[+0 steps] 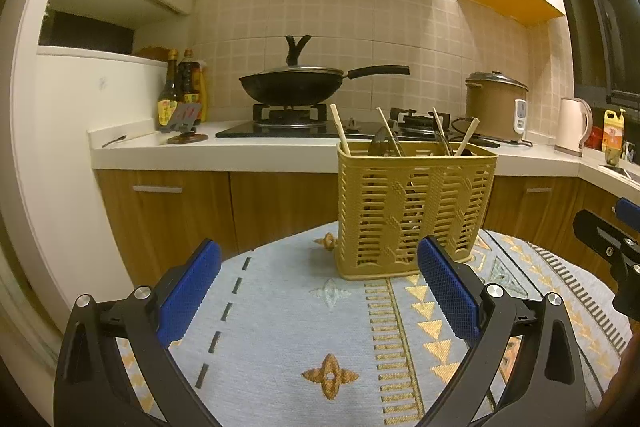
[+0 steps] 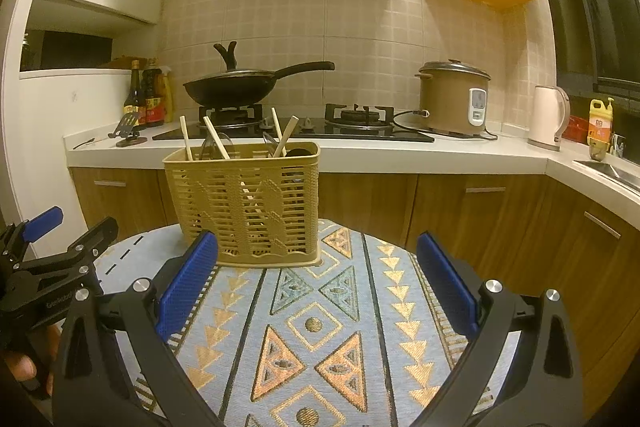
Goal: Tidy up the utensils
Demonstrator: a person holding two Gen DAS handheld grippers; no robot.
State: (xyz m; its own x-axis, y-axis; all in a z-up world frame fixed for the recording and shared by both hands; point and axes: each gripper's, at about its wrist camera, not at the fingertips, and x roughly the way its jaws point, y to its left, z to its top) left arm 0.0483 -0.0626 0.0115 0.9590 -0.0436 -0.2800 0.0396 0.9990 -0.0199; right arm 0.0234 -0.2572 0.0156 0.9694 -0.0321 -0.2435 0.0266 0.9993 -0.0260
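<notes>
A tan slotted utensil basket [image 1: 412, 211] stands upright on the patterned cloth of a round table [image 1: 280, 327]. It holds several wooden chopsticks [image 1: 340, 129] and dark spoons [image 1: 380, 143]. It also shows in the right wrist view [image 2: 244, 203], with chopsticks [image 2: 214, 137] sticking out. My left gripper [image 1: 318, 291] is open and empty, a little in front of the basket. My right gripper [image 2: 316, 283] is open and empty, in front and to the right of the basket. The right gripper's edge shows in the left wrist view [image 1: 612, 247].
Behind the table runs a kitchen counter [image 2: 360, 151] with a gas hob, a black wok [image 2: 236, 87], sauce bottles [image 2: 144, 99], a rice cooker [image 2: 452, 99] and a white kettle [image 2: 548, 119]. Wooden cabinets stand below. A sink [image 2: 612, 171] is at the right.
</notes>
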